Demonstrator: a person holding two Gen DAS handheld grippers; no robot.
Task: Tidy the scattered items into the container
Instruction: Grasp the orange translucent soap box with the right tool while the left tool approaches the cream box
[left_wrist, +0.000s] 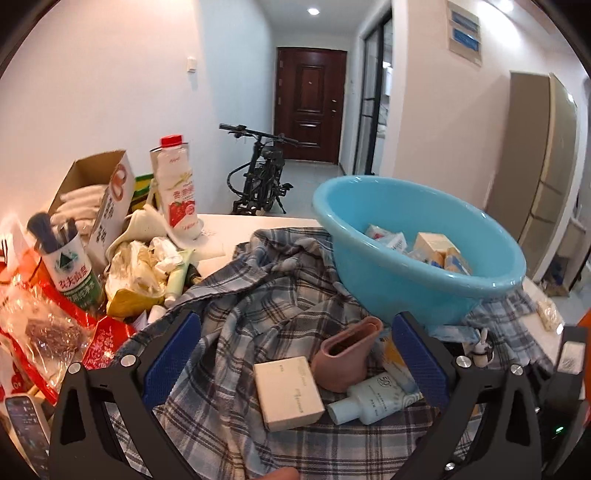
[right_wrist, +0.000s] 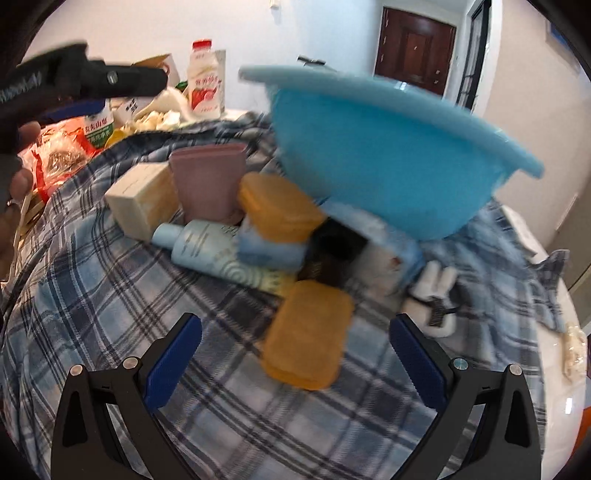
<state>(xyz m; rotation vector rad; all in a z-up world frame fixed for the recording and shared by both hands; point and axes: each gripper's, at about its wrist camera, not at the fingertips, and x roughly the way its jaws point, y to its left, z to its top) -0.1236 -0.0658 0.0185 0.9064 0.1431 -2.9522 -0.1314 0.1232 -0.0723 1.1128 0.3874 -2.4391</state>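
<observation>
A light blue basin stands on a plaid cloth and holds several small boxes. In front of it lie a cream box, a pink pouch and a pale blue bottle. My left gripper is open above these, empty. In the right wrist view the basin, cream box, pink pouch, bottle, two orange cases and a white bunny toy show. My right gripper is open, with the near orange case between its fingers, untouched.
At the left stand a strawberry drink bottle, an open cardboard box, a green-labelled cup of pens, crumpled wrappers and red snack bags. A phone lies at the near left. A bicycle stands beyond the table.
</observation>
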